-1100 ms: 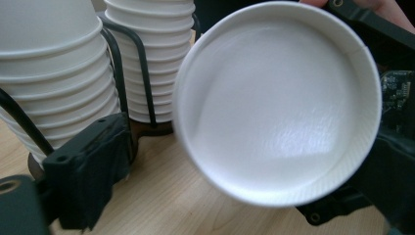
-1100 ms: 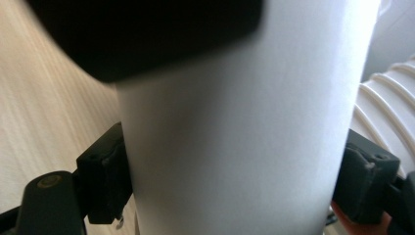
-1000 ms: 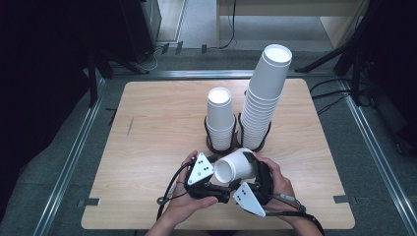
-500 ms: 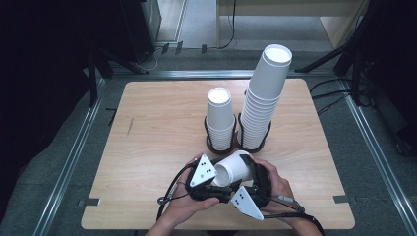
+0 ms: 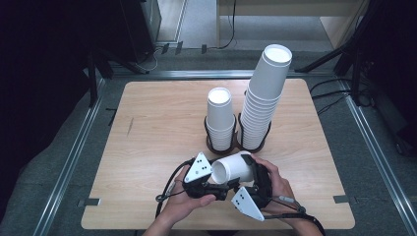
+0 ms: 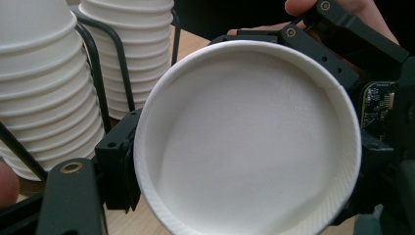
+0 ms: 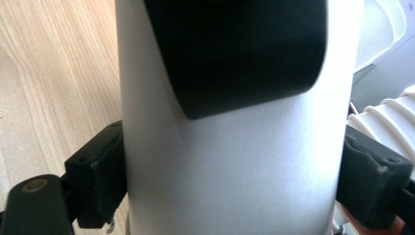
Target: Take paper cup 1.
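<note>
Light wooden table [image 5: 147,128] under the high view, framed by metal rails [image 5: 74,152] on a grey floor, with dark stands and cables behind.

One white paper cup [image 5: 235,168] held on its side above the near edge of the table, between both hands, open mouth turned toward the left gripper [image 5: 209,183].

In the left gripper view, cup rim [image 6: 247,142] seated between the two black jaws, pad [image 6: 117,166] touching the rim at the left; jaws just closing, narrow around the cup mouth.

In the right gripper view, cup wall [image 7: 235,161] between the pads [image 7: 98,181] of the right gripper [image 5: 253,184], both pads against the wall; jaws just opening a little, yet seemingly holding.

Behind the hands, two black wire holders [image 5: 210,132] side by side, touching. Short stack of white cups [image 5: 220,120] in the left one, tall stack [image 5: 263,98] in the right one, leaning slightly.
</note>
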`<action>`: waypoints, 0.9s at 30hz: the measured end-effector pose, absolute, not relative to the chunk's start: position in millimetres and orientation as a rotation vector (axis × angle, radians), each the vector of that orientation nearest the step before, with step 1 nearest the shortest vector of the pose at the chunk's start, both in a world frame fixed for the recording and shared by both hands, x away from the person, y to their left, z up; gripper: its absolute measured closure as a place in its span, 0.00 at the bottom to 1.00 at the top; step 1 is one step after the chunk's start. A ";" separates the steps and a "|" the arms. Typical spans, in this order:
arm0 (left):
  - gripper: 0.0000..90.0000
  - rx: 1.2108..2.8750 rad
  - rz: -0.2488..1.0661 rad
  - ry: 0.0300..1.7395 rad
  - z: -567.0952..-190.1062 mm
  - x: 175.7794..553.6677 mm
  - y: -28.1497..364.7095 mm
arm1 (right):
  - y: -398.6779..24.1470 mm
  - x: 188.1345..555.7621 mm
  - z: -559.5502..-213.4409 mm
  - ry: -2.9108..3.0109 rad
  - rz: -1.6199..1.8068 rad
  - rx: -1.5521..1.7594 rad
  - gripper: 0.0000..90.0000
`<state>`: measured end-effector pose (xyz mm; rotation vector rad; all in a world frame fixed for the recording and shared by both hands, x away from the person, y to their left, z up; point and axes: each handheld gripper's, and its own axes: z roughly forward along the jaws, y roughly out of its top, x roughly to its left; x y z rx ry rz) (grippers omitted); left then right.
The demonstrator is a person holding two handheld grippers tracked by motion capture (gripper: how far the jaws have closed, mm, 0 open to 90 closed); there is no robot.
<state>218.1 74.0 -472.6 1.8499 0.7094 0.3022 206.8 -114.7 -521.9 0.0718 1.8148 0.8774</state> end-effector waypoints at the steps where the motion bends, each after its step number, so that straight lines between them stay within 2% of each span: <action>1: 0.24 1.854 0.300 0.707 -472.9 218.3 74.0 | -114.8 207.0 -522.1 1.816 0.877 0.071 0.13; 19: 0.25 1.834 0.258 0.705 -474.5 221.4 80.2 | -116.9 204.8 -520.4 1.838 0.890 0.066 0.12; 22: 0.25 1.842 0.320 0.735 -475.0 223.0 83.5 | -116.9 204.3 -519.4 1.837 0.891 0.066 0.08; 27: 0.25 1.792 0.333 0.779 -472.9 228.6 99.1 | -118.9 203.0 -515.7 1.850 0.922 0.093 0.02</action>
